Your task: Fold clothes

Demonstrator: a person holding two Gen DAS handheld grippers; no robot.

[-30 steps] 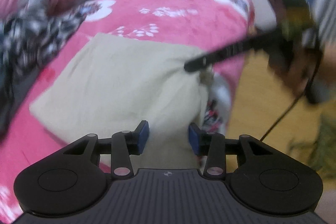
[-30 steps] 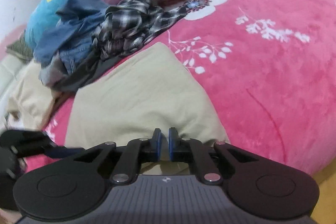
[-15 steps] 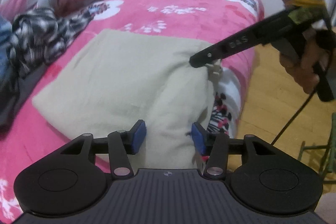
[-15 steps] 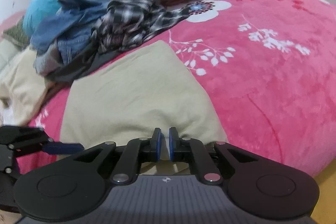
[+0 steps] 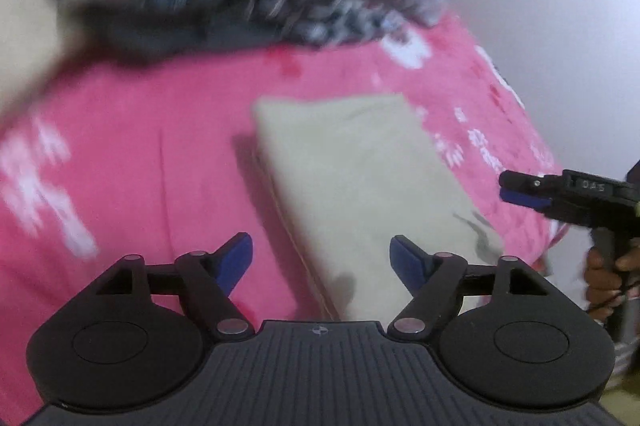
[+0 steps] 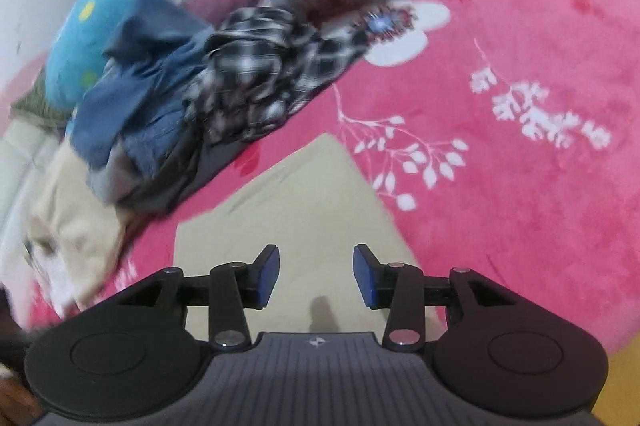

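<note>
Here both the left gripper (image 5: 321,253) and right gripper (image 6: 315,275) gape wide, empty, with the folded beige cloth (image 5: 360,186) just ahead of them on the pink blanket (image 6: 520,186).

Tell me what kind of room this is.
Probably a bedroom: a pink floral fleece blanket covers a bed, with a blue pillow and a heap of unfolded clothes behind a folded beige garment.
</note>
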